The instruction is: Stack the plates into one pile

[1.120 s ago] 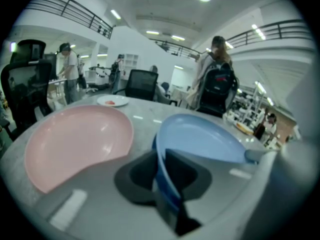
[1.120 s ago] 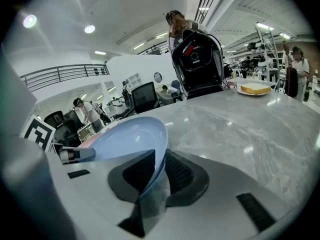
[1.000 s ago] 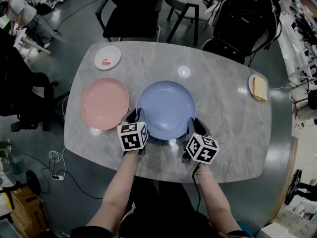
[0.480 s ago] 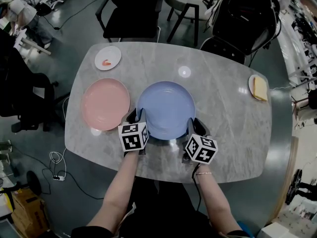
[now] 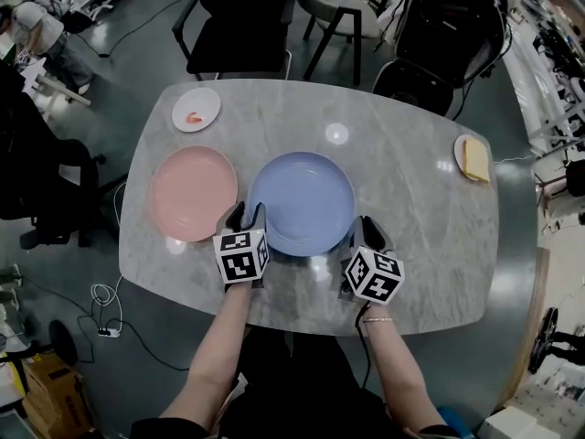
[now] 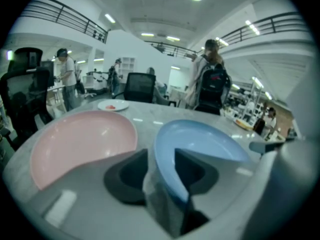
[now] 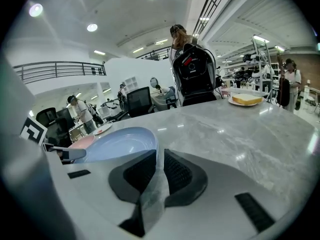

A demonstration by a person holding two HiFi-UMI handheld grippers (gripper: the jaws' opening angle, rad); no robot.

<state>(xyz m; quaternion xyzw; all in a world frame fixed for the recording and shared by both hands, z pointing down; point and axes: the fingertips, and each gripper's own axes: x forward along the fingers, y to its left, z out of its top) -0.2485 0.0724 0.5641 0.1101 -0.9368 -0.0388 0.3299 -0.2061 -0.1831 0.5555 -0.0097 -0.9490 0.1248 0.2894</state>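
A blue plate (image 5: 302, 202) lies flat at the middle of the grey marble table (image 5: 411, 208), with a pink plate (image 5: 193, 193) just left of it, rims nearly touching. My left gripper (image 5: 243, 219) straddles the blue plate's near-left rim (image 6: 165, 149); its jaws are opening and stand off the rim, with the pink plate (image 6: 75, 144) to its left. My right gripper (image 5: 364, 234) sits at the near-right rim. Its jaws (image 7: 160, 156) are closing to a narrow gap with the blue plate's edge (image 7: 120, 141) pinched at their tips.
A small white plate (image 5: 196, 109) with a red bit stands at the far left corner. Another small plate with a yellow slice (image 5: 473, 158) sits at the right edge. Chairs and a black backpack (image 5: 452, 26) crowd the table's far side.
The left gripper's jaws have spread apart around the blue plate's rim. The blue plate and both grippers sit slightly further left in the head view.
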